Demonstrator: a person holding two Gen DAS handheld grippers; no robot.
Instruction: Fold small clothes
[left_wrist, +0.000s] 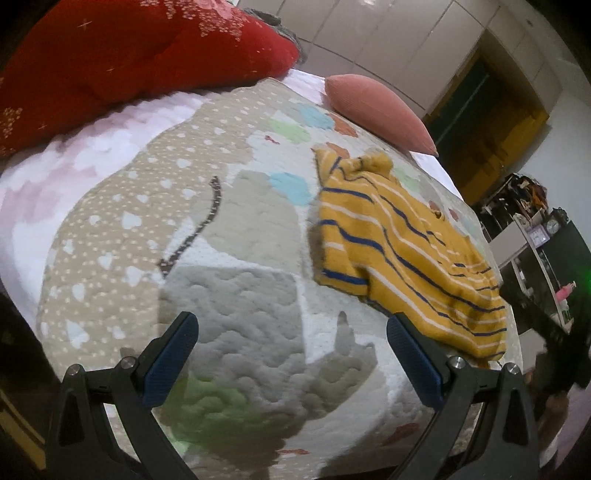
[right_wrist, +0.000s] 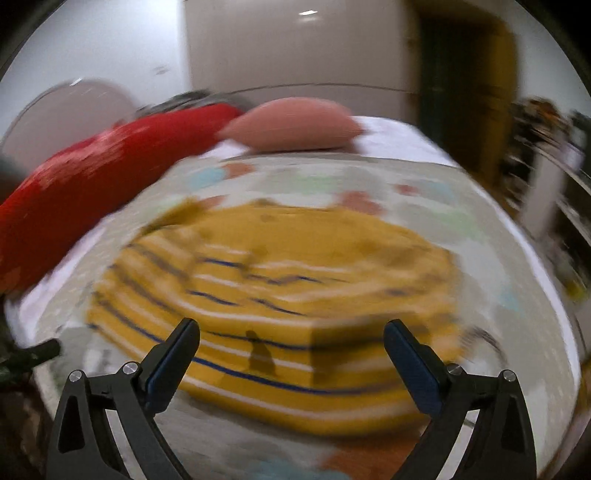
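Note:
A small yellow shirt with blue and white stripes (left_wrist: 399, 243) lies rumpled on a quilted play mat (left_wrist: 229, 280), to the right of my left gripper (left_wrist: 291, 325). The left gripper is open and empty, hovering over the mat's grey animal print. In the blurred right wrist view the same shirt (right_wrist: 295, 288) fills the middle, spread on the mat. My right gripper (right_wrist: 291, 332) is open and empty, just above the shirt's near hem.
A red patterned cushion (left_wrist: 122, 55) and a pink pillow (left_wrist: 380, 110) lie at the far side of the bed. The bed's right edge drops to a cluttered shelf (left_wrist: 532, 229). Cupboards line the back wall.

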